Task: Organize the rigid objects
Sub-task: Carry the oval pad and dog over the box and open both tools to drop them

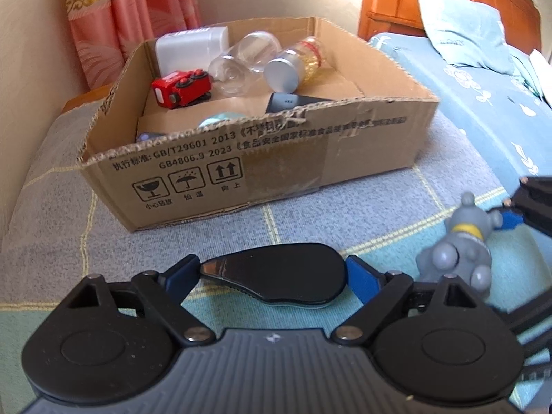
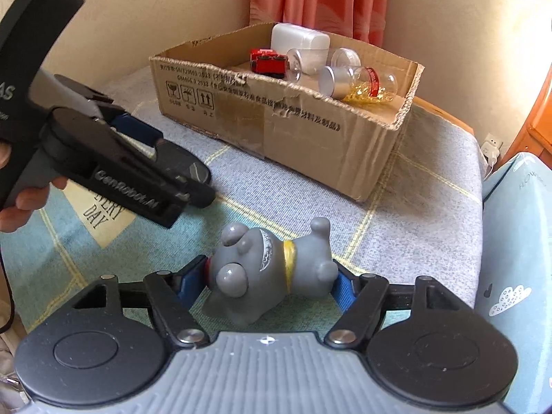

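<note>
Left gripper: its two blue-padded fingers are closed on a flat black teardrop-shaped object with a shiny metal tip, one pad at each end, held just above the checked grey-blue blanket.
Right gripper: its jaws stand partly apart, with a grey rubbery dog figurine with a yellow collar between the pads; the blue pads touch its head end and its rear end.
Dog figurine: it lies on its side on the blanket, near the box's front wall yet apart from it, to the right of the left gripper.
Cardboard box: open-topped, brown, with black printed text and handling symbols on the front wall; it sits on the blanket ahead of both grippers.
Box contents: a red toy vehicle, a clear plastic bottle lying on its side, a clear jar with a silver lid and gold contents, a white rectangular container at the back, and a dark flat item near the front that is partly hidden.
Surroundings: pink curtain behind the box, pale blue pillow against a wooden headboard on the right.
</note>
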Action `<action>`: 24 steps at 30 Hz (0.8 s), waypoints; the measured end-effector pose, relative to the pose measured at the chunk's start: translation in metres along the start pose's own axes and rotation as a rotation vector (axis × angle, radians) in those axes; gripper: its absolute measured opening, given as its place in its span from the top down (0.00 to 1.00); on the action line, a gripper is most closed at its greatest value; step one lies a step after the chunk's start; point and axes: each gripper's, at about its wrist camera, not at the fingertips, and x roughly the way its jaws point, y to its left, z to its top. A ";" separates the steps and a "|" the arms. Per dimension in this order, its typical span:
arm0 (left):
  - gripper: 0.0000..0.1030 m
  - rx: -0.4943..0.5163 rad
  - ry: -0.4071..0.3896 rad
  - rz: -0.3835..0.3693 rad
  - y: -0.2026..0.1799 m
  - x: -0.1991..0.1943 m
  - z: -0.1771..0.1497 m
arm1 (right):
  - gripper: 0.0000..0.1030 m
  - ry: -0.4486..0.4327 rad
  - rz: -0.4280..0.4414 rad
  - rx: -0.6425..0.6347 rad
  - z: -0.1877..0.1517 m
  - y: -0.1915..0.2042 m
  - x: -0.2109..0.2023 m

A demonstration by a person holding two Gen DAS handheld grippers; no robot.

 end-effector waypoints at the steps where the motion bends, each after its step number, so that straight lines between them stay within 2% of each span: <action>1: 0.13 0.010 -0.001 -0.007 0.000 -0.004 0.000 | 0.25 -0.004 -0.001 0.000 0.001 -0.001 -0.002; 5: 0.13 0.044 -0.014 -0.036 0.000 -0.026 0.005 | 0.25 -0.012 0.003 -0.009 0.006 -0.004 -0.012; 8: 0.13 0.055 -0.052 -0.059 0.004 -0.048 0.015 | 0.25 -0.031 0.015 -0.011 0.012 -0.008 -0.023; 13: 0.13 0.056 -0.142 -0.038 0.015 -0.065 0.044 | 0.25 -0.092 0.029 0.017 0.028 -0.021 -0.042; 17: 0.13 0.042 -0.191 -0.003 0.028 -0.052 0.077 | 0.25 -0.142 0.016 0.028 0.043 -0.028 -0.052; 20: 0.13 0.016 -0.175 0.030 0.041 -0.023 0.098 | 0.25 -0.170 0.009 0.030 0.051 -0.030 -0.055; 24: 0.13 -0.021 -0.150 0.092 0.055 0.009 0.107 | 0.25 -0.180 0.004 0.034 0.060 -0.032 -0.055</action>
